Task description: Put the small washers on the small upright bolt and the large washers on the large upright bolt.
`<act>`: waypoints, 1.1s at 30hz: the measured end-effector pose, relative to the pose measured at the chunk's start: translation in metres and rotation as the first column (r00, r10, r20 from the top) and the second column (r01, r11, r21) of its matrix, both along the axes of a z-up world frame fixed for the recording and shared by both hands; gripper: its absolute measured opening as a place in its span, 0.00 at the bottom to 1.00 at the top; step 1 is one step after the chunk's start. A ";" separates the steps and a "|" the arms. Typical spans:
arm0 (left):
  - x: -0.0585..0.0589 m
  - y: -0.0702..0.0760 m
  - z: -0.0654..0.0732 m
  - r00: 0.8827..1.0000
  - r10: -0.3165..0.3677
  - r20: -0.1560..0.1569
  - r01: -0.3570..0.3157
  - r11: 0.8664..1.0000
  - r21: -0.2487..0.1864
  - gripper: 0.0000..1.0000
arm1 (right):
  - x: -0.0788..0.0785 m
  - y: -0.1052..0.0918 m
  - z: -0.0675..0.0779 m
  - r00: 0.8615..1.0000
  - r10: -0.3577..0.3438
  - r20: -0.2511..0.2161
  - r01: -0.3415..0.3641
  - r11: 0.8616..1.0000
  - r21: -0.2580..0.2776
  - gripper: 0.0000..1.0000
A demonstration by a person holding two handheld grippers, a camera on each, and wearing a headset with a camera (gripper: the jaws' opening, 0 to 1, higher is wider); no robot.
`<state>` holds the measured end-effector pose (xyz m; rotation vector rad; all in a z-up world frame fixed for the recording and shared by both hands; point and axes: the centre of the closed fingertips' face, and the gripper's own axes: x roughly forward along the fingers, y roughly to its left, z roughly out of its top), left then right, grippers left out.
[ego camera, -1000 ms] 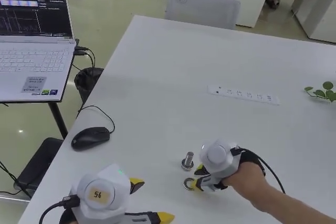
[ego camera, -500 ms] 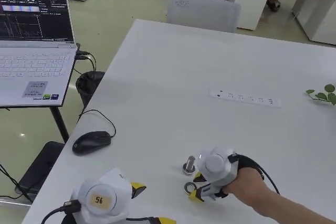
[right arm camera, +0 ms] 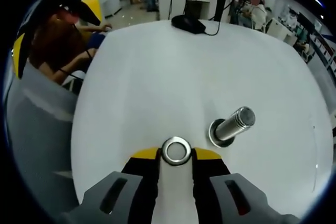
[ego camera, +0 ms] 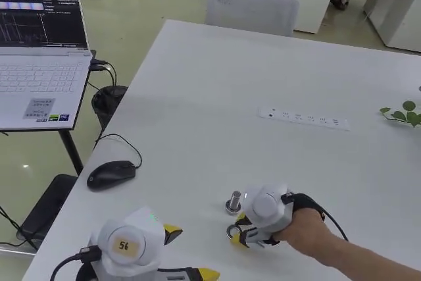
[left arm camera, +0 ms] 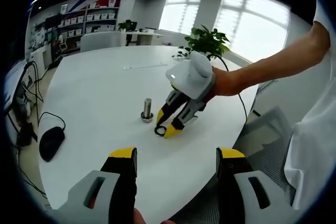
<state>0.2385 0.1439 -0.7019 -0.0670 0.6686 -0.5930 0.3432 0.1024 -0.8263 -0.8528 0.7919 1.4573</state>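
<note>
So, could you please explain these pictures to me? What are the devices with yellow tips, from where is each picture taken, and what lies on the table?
There is no robot arm here. A person holds a two-jaw gripper in each hand. The wide picture comes from a camera on the person's head, which looks down at the white table. The two round pictures come from cameras that ride on the grippers and look along their yellow-tipped jaws.

The right gripper pinches a metal washer between its jaw tips, close beside an upright bolt. The left gripper is open and holds nothing; its camera looks towards the other gripper.

Also on the table are a black mouse and a white power strip. A laptop stands beside the table.
</note>
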 end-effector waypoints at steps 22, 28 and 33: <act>-0.002 -0.001 0.003 1.000 0.000 0.003 0.000 1.000 0.003 0.60 | -0.009 -0.012 0.013 0.998 -0.070 0.000 0.070 0.997 0.037 0.23; -0.003 -0.001 0.003 1.000 0.000 0.005 0.000 1.000 0.001 0.60 | -0.005 -0.012 0.025 0.996 -0.086 0.020 0.085 0.995 0.060 0.23; -0.004 0.000 0.002 1.000 0.004 0.003 -0.004 1.000 0.001 0.60 | 0.003 -0.011 0.039 0.994 -0.099 0.044 0.095 0.992 0.087 0.23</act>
